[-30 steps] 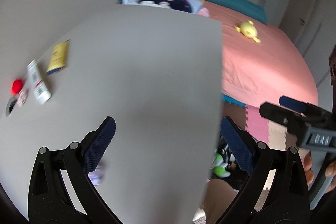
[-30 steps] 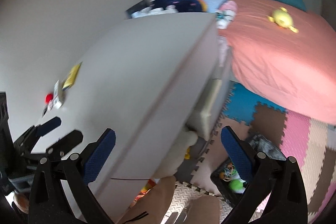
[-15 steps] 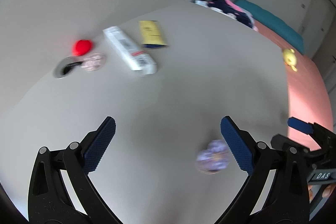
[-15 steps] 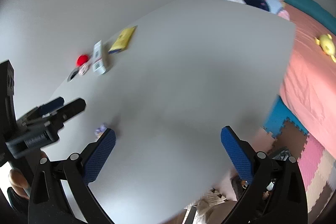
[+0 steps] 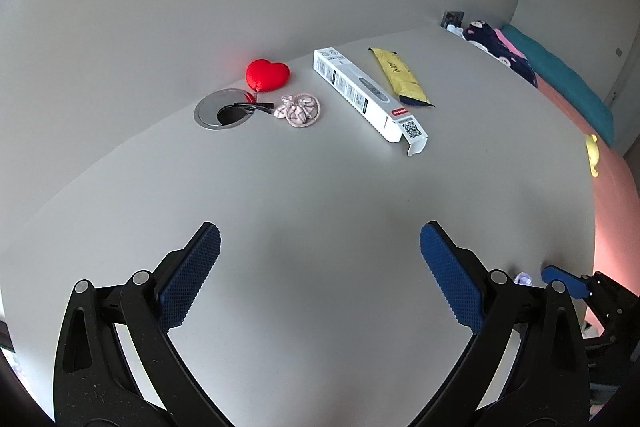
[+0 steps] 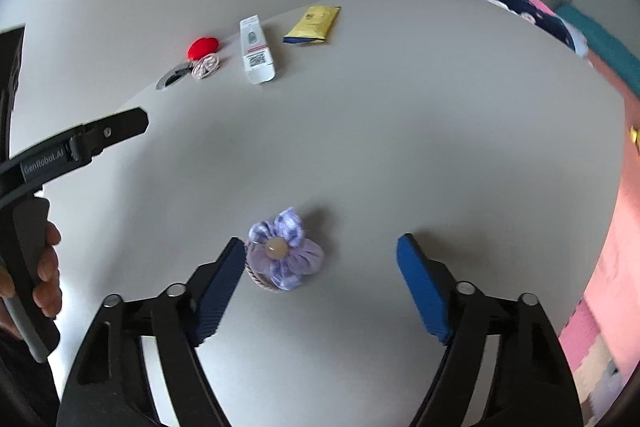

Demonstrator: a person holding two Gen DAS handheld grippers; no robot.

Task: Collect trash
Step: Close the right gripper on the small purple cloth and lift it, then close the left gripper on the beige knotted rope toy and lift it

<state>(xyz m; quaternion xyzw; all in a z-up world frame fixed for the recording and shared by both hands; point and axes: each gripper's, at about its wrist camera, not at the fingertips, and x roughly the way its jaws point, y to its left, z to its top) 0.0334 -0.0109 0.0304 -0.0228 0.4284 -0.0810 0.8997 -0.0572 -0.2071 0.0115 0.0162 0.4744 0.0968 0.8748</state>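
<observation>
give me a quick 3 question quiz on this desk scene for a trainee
1. True or false: the white box lies between the red heart and the yellow packet.
2. What sits between the right gripper fingers? A) purple flower scrunchie B) red heart C) yellow packet
3. Fill in: the left gripper is open over bare ____.

Key: 1 true. 2 A, the purple flower scrunchie, not yet pinched as the jaws are closing. 3 table.

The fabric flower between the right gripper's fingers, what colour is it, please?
Lilac-and-white checked fabric flower, beige centre; right wrist view.
</observation>
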